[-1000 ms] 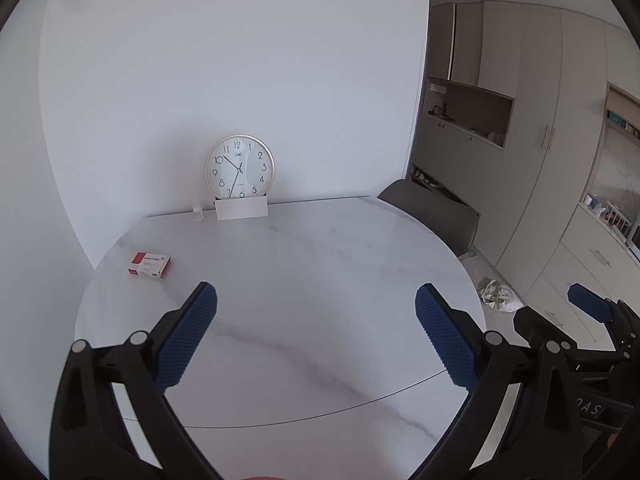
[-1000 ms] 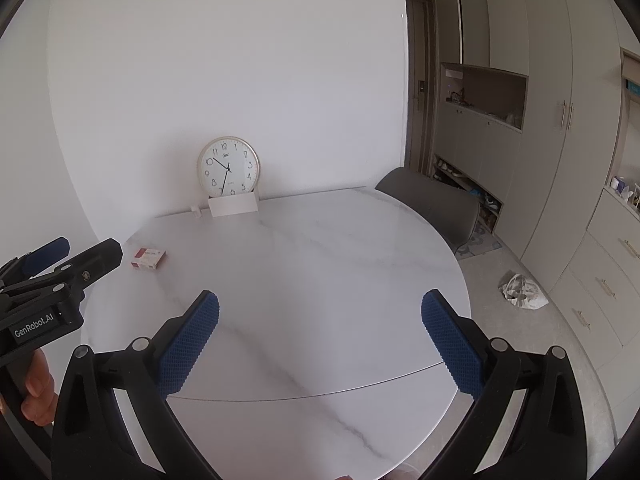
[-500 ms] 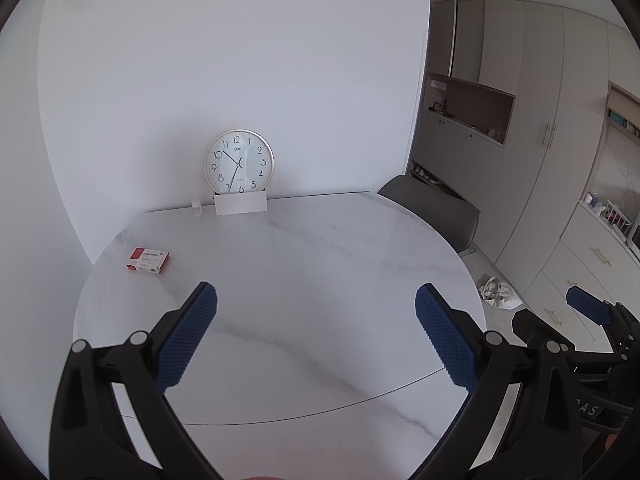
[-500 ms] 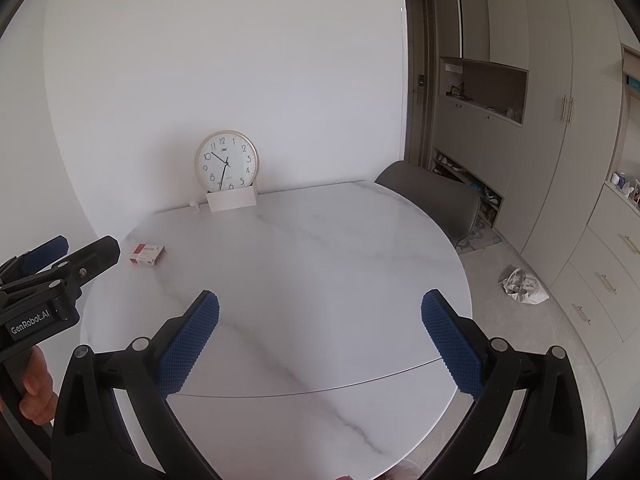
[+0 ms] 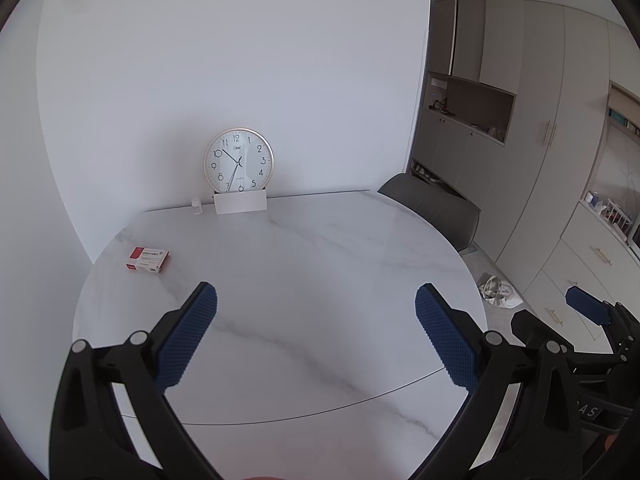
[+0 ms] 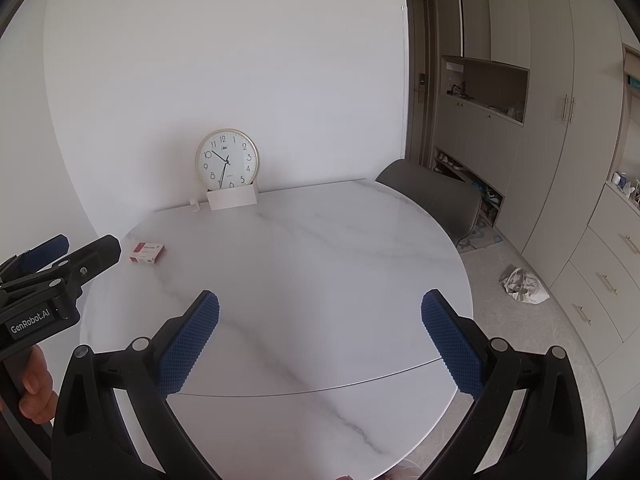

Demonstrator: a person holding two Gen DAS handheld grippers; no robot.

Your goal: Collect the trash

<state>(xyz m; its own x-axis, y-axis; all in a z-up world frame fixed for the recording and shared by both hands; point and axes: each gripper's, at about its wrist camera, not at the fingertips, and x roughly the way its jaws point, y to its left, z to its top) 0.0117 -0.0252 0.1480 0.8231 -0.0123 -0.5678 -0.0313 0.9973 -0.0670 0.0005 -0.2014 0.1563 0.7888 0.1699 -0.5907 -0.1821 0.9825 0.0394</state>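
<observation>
A crumpled white bag point(image 6: 524, 285) lies on the floor to the right of the round marble table point(image 6: 304, 264), in front of the cabinets; the left wrist view shows the bag point(image 5: 499, 292) past the table's right edge. A small red and white box point(image 5: 148, 259) rests on the table's left side, and the right wrist view also catches the box point(image 6: 147, 253). My left gripper point(image 5: 316, 334) hangs open above the table's near part, nothing between its blue pads. My right gripper point(image 6: 320, 338) is open too, above the near edge, empty.
A round clock point(image 6: 227, 161) leans against the white wall behind a white card point(image 6: 232, 199), with a tiny white bottle point(image 5: 196, 205) beside it. A grey chair point(image 6: 436, 200) stands at the table's far right. Beige cabinets point(image 6: 560, 160) line the right wall.
Both views have tilted slightly upward and drawn back a little; the clock and box sit marginally lower and further left in frame. Both grippers stay open and empty.
</observation>
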